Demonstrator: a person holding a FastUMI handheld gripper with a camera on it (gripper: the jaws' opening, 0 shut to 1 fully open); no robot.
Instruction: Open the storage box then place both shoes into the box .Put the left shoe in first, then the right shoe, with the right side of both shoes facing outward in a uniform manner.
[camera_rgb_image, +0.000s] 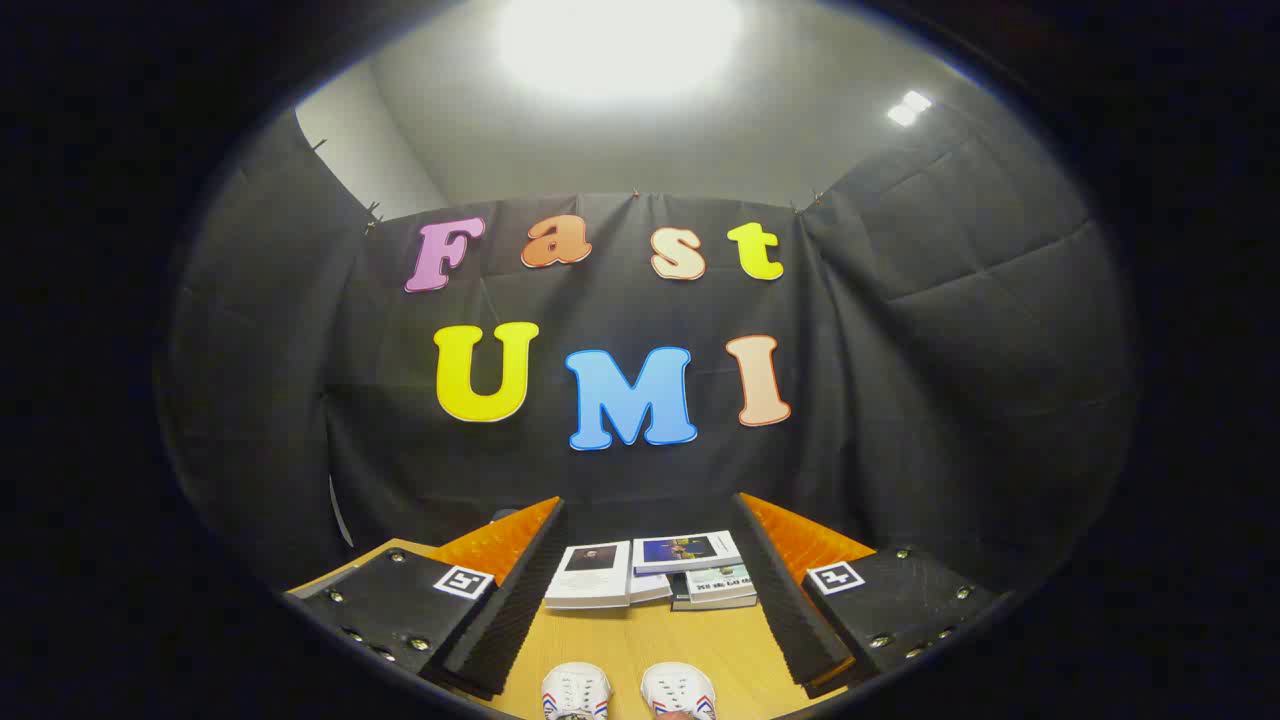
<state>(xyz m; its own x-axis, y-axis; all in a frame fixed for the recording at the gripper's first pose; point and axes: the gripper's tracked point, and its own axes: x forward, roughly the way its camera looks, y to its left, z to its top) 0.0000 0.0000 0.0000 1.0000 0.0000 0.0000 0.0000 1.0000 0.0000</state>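
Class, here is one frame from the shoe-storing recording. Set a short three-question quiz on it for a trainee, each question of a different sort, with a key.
1. True or false: the gripper is shut on one of the shoes.
2. Multiple choice: where do the books lie? A) beyond the shoes, on the table, between the open fingers B) stacked on top of the shoes C) clamped in the gripper
3. Fill in: the two white shoes stand side by side, toes pointing toward the ____.

Key: 1 false, the fingers are spread wide and hold nothing; 2 A; 3 books.
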